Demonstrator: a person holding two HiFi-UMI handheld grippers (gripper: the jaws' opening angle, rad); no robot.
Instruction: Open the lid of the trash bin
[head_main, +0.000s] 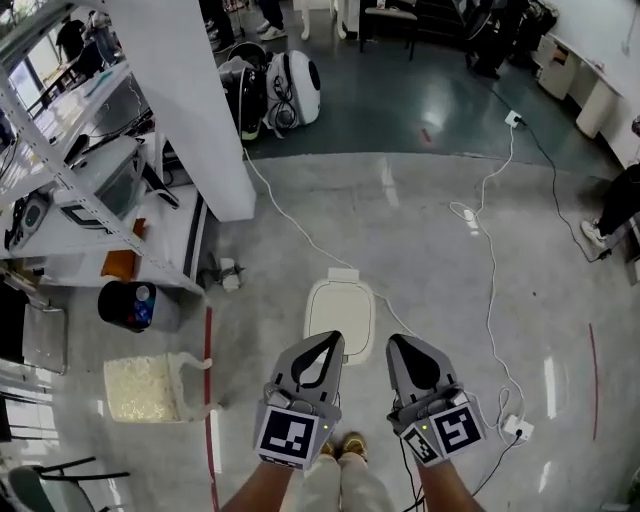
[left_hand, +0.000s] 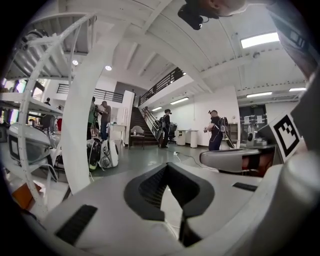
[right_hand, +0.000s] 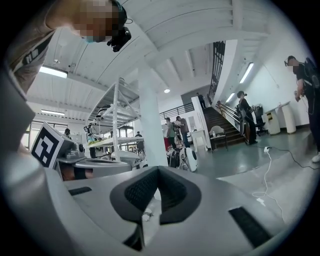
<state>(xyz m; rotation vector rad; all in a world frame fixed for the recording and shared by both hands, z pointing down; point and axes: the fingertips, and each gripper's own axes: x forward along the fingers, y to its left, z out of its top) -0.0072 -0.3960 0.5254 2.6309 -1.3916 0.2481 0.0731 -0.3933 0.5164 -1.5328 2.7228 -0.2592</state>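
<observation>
A white trash bin (head_main: 340, 306) with a rounded rectangular lid stands on the grey floor just ahead of the person's feet; the lid lies flat and closed. My left gripper (head_main: 332, 340) hovers over the bin's near edge, shut with nothing in it. My right gripper (head_main: 399, 343) hangs just right of the bin, also shut and empty. In the left gripper view the left gripper's (left_hand: 167, 165) jaws meet at the tip; the right gripper's (right_hand: 158, 168) jaws do the same in the right gripper view. Neither gripper view shows the bin.
A white cable (head_main: 492, 260) winds across the floor to a power strip (head_main: 516, 428) at the right. A white pillar (head_main: 190, 100) and shelving rack (head_main: 70, 190) stand at the left, with a black bin (head_main: 128, 305) and a white basket (head_main: 150, 388) below. People stand further off.
</observation>
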